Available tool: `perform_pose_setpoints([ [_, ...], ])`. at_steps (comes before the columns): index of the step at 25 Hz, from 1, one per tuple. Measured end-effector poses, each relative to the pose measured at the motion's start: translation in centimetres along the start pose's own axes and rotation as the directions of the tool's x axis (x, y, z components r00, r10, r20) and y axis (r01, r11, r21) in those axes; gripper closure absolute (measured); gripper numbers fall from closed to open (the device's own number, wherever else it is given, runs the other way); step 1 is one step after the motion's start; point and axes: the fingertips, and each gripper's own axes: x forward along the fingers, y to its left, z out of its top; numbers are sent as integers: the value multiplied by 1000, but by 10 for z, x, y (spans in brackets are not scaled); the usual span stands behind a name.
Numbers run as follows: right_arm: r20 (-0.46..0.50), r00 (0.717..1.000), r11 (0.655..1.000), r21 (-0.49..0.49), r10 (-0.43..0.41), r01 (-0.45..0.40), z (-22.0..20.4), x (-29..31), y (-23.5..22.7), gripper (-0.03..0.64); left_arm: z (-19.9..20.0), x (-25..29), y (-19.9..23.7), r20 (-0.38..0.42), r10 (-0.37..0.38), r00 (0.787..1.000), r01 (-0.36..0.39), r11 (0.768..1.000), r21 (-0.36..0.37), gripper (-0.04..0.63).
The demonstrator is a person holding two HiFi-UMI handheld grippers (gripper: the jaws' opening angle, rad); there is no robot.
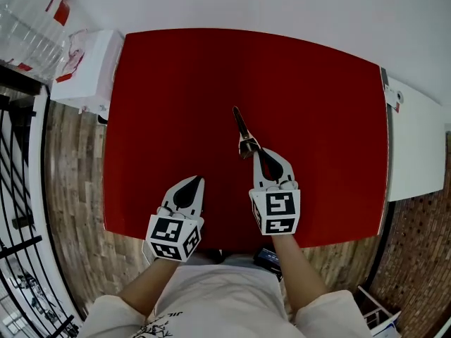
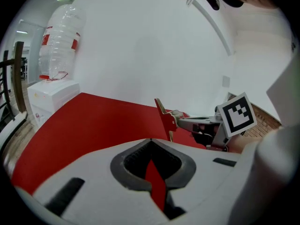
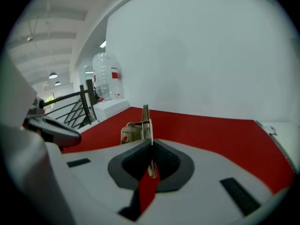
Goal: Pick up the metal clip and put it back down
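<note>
Red table (image 1: 176, 83) fills my view. Water bottle (image 2: 58, 41) beyond its far left corner has a red label, but I cannot read the print. Left claw (image 1: 199, 180) pressed together, empty. Right claw (image 1: 256, 153) pinches the metal clip (image 1: 243, 136), which juts forward over the table's middle.

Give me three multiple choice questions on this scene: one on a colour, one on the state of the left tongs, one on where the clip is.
1. What colour is the table top? A blue; B red; C green.
2. How are the left tongs? A shut, empty; B wide open; C half open.
3. Where is the metal clip? A loose on the table top; B pinched in the left tongs; C pinched in the right tongs.
Answers: 1 B, it is red in every view; 2 A, the tips meet with nothing between; 3 C, they clamp the clip's handle.
</note>
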Motion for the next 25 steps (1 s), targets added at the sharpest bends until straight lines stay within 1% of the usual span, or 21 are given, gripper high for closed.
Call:
perform_pose_setpoints([
  [2, 19, 1000, 998, 62, 15, -16, 5, -19, 3, 609, 6, -8, -6, 12, -9, 1000, 9, 1000, 13, 589],
  [6, 60, 998, 993, 106, 35, -41, 16, -59, 10, 609, 19, -32, -22, 45, -25, 999, 24, 999, 40, 589],
  [9, 85, 994, 981, 176, 66, -80, 24, -85, 15, 609, 26, -49, -36, 65, -42, 997, 38, 998, 57, 589],
  [12, 126, 989, 968, 228, 77, -104, 34, -112, 19, 609, 33, -62, -50, 87, -57, 995, 50, 996, 76, 589],
  [17, 164, 984, 961, 256, 64, -106, 42, -149, 34, 609, 45, -80, -67, 131, -64, 989, 50, 993, 106, 589],
  [22, 172, 984, 948, 304, 43, -94, 32, -174, 51, 609, 52, -93, -79, 163, -71, 984, 50, 990, 129, 589],
  [25, 170, 984, 949, 297, 51, -101, 25, -181, 57, 609, 52, -97, -85, 170, -76, 983, 51, 988, 146, 589],
])
